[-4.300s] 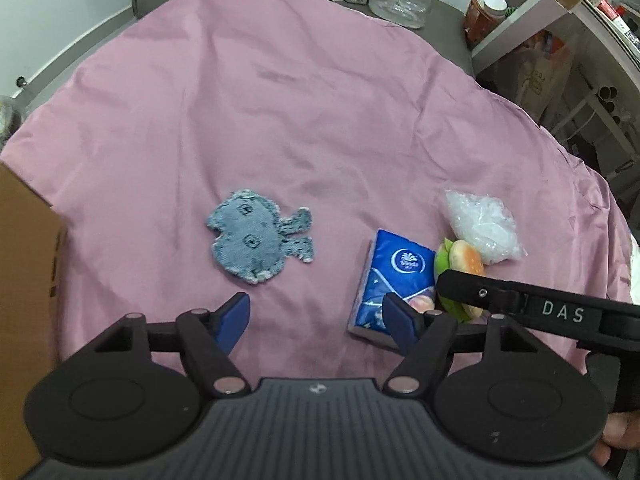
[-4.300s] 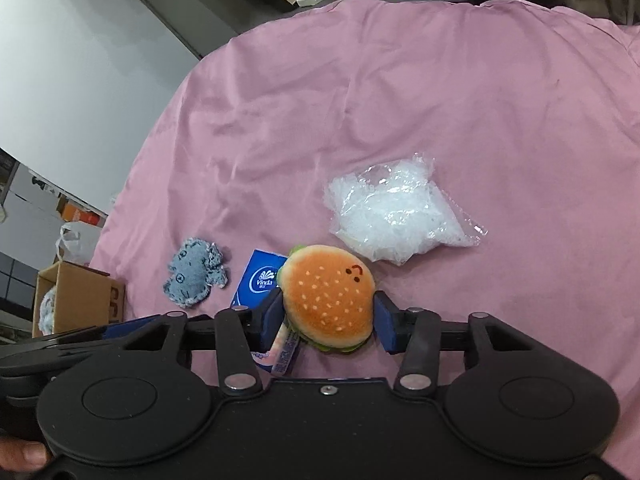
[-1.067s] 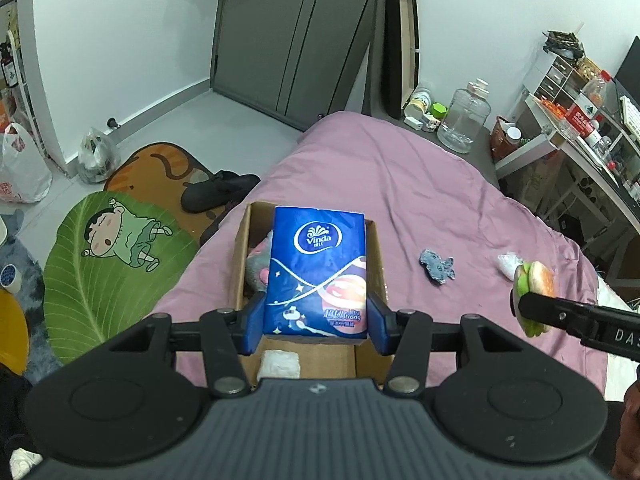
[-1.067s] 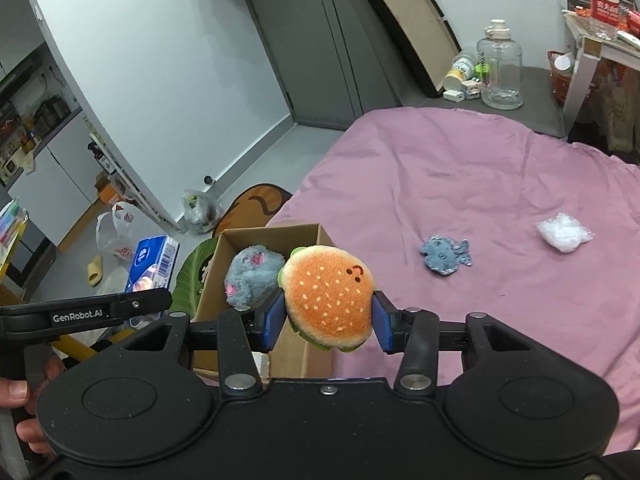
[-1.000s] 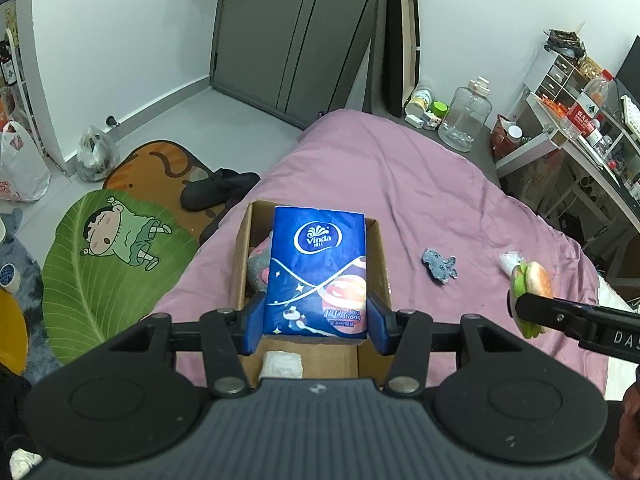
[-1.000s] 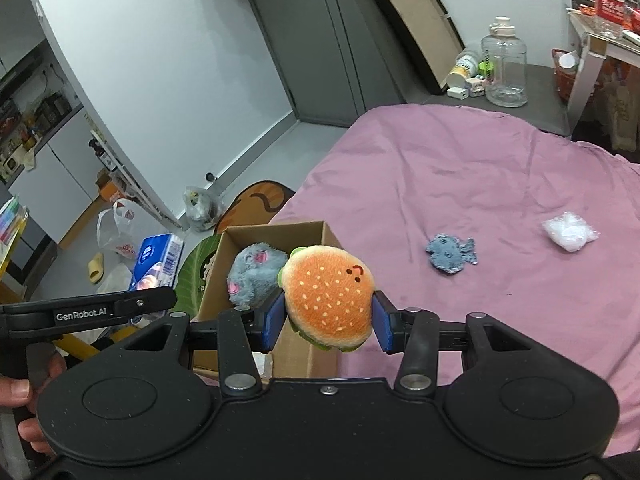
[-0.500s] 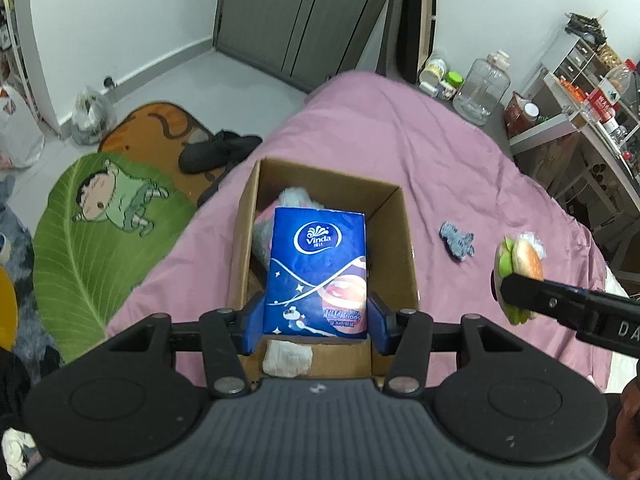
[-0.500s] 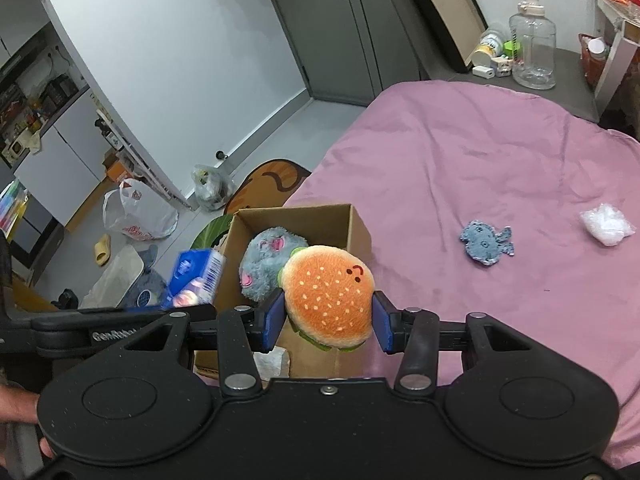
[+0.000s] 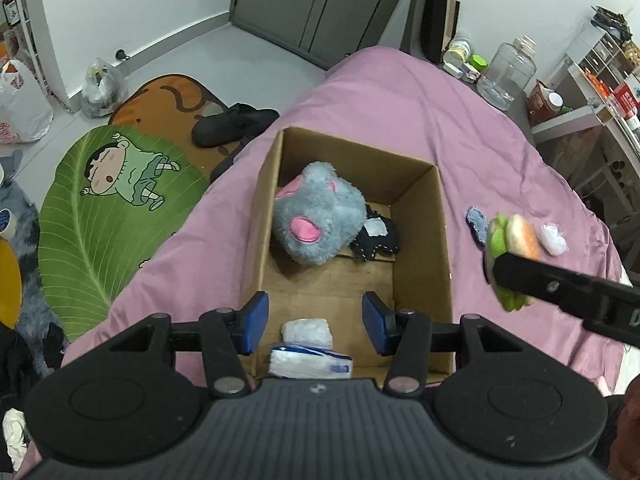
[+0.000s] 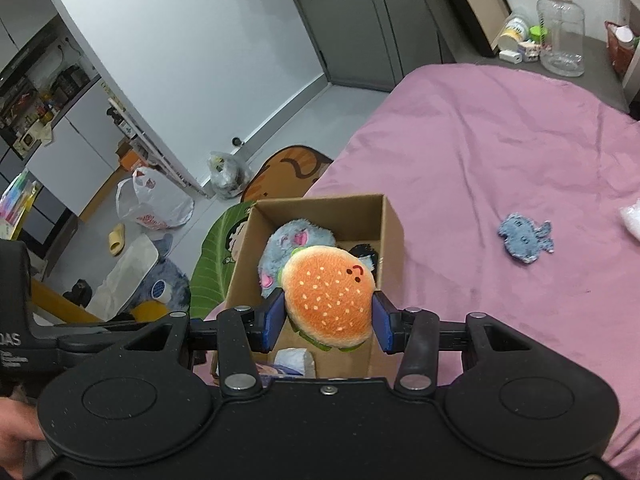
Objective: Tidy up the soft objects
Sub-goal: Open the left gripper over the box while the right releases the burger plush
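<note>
An open cardboard box point(image 9: 442, 216) sits on the pink bed cover. Inside lie a grey plush with pink ears point(image 9: 316, 218), a black item point(image 9: 376, 238) and a white wad point(image 9: 308, 330). My left gripper point(image 9: 315, 320) hangs open over the box's near end, nothing between its blue pads. Just below it the blue tissue pack point(image 9: 310, 364) lies in the box, partly hidden by the gripper body. My right gripper point(image 10: 326, 322) is shut on the burger plush point(image 10: 328, 294), held above the box point(image 10: 394, 220). In the left wrist view the burger plush point(image 9: 514, 240) hovers right of the box.
On the pink cover point(image 10: 500, 128) lie a blue-grey fabric toy point(image 10: 526, 238) and a white plastic bag point(image 9: 554, 238). A green leaf mat point(image 9: 100, 208), a black shoe point(image 9: 236, 124) and bags sit on the floor left of the bed. A clear jug point(image 10: 560, 28) stands beyond the bed.
The tissue pack has left my left gripper and now lies in the box's near end. Both grippers came lower and closer to the box; the burger moved over it.
</note>
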A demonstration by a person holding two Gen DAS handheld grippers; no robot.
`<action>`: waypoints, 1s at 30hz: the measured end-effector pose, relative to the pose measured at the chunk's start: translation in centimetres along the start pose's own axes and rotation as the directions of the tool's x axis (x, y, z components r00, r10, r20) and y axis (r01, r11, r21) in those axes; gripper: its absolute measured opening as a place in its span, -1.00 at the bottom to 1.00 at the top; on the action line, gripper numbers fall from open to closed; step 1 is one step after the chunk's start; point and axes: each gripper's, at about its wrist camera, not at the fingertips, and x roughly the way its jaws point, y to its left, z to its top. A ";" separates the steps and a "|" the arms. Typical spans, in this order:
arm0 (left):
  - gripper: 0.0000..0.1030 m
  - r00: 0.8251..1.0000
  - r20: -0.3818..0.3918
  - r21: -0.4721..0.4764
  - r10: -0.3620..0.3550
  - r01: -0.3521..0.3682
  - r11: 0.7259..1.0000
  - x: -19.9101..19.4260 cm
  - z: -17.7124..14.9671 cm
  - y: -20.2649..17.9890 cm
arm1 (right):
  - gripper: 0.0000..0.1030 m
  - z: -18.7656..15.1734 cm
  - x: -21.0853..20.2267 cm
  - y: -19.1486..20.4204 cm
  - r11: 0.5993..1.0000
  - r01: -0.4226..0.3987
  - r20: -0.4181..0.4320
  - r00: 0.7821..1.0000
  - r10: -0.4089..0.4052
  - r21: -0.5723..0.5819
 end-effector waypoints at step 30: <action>0.42 0.993 0.034 -0.104 0.109 -0.105 0.989 -3.5 0.3 2.7 | 0.26 -1.0 1.4 -0.3 0.990 -0.096 -0.077 0.992 0.105 0.106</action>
